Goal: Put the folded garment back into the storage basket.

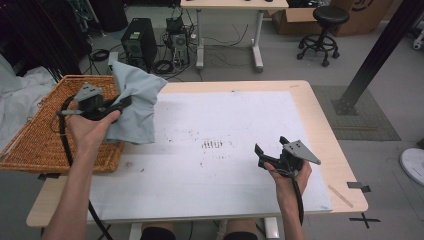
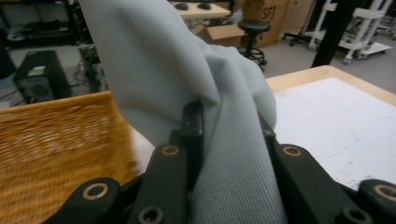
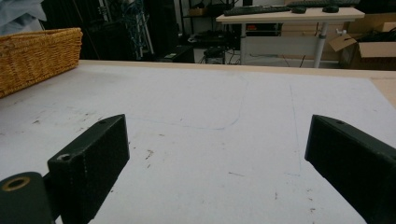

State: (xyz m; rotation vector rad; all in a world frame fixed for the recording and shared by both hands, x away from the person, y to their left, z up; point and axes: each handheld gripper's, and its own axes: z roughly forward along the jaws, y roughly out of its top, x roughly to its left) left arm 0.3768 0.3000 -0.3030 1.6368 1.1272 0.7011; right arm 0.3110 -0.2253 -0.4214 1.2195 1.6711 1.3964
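The grey cloth (image 1: 134, 102), pinched in the left gripper (image 1: 122, 103), should be carried fully over the basket (image 1: 35, 140) at the table's left edge before release; the right gripper (image 1: 270, 147) rests spread

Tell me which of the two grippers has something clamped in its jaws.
The left gripper: its jaws pinch the grey cloth beside the wicker basket. The right gripper is open over the white mat.

1 grey cloth (image 1: 132, 102), 1 wicker basket (image 1: 35, 142), 2 tools, 1 table (image 1: 320, 125), 1 stool (image 1: 325, 30).
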